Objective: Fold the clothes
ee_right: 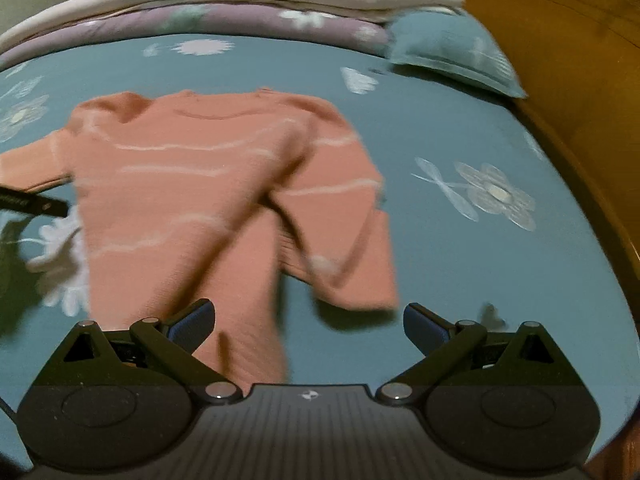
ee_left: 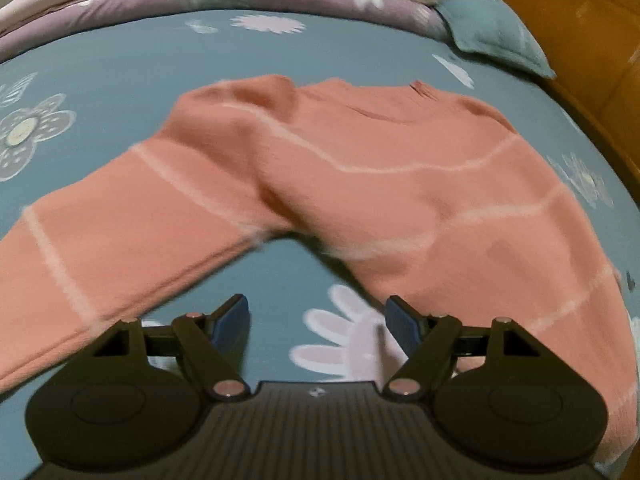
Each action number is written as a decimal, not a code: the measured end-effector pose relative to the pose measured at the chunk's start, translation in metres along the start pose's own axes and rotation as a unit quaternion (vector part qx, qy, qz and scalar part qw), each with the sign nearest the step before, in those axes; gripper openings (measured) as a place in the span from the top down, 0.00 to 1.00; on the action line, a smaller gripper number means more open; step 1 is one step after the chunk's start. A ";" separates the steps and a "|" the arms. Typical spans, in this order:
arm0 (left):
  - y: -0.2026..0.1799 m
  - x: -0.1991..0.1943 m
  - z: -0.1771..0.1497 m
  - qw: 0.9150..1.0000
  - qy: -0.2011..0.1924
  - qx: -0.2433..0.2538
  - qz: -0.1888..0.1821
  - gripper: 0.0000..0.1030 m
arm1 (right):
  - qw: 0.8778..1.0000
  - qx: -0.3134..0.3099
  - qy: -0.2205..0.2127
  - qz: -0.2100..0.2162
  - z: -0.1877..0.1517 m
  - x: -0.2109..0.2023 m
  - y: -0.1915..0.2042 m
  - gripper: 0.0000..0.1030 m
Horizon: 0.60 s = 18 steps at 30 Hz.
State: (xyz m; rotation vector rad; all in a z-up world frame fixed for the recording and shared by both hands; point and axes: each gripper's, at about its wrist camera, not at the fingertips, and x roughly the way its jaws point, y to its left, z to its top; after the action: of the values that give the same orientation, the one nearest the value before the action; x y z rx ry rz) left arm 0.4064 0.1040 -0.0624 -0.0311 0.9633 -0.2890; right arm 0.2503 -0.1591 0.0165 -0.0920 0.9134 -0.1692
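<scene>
Now both my claws hang above the bed, and neither one holds anything. My left gripper (ee_left: 316,316) has its two fingers wide apart, and between them I see only the blue bedsheet (ee_left: 120,60) with a big white flower print (ee_left: 344,336). My right gripper (ee_right: 308,320) is also spread wide, with nothing clamped; its left finger (ee_right: 192,320) stands in front of the lower edge of the garment, but I cannot tell if it touches the cloth.

The thing to fold is a salmon-pink sweater (ee_left: 380,184) with thin pale stripes. It lies on the sheet, with the neckline toward the far side of the bed. In the left wrist view one sleeve (ee_left: 100,248) stretches out to the left and down, and the body spreads to the right, so the two parts make an upside-down V just ahead of my left fingers. In the right wrist view the other sleeve (ee_right: 344,248) is laid over to the right part of the body and bends down, its cuff end resting on the sheet. The sweater is wrinkled, not flat.

Behind the sweater, at the far edge, are stacked quilts (ee_right: 240,4), one purple with flowers and one pale on top. A blue pillow (ee_right: 452,52) lies at the right of them, beside the wooden bed frame (ee_right: 568,60). At the left border of the right wrist view a dark piece of my other tool (ee_right: 32,202) shows. Both pictures are a little blurred.
</scene>
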 end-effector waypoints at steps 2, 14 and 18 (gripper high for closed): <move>-0.006 0.000 0.002 1.000 0.006 0.012 0.000 0.26 | 1.000 0.015 0.003 -0.020 -0.005 0.003 -0.014 0.00; -0.034 -0.033 0.004 0.999 -0.008 0.017 0.046 0.23 | 1.000 -0.014 0.000 -0.013 -0.001 0.085 -0.036 0.00; -0.044 -0.047 0.005 0.997 -0.023 0.007 0.073 0.22 | 1.000 -0.007 -0.020 -0.003 0.004 0.102 -0.049 0.00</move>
State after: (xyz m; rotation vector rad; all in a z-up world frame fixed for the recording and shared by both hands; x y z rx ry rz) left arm 0.3755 0.0734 -0.0150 0.0461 0.9135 -0.1602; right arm 0.3089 -0.2257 -0.0530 -0.1105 0.8737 -0.1673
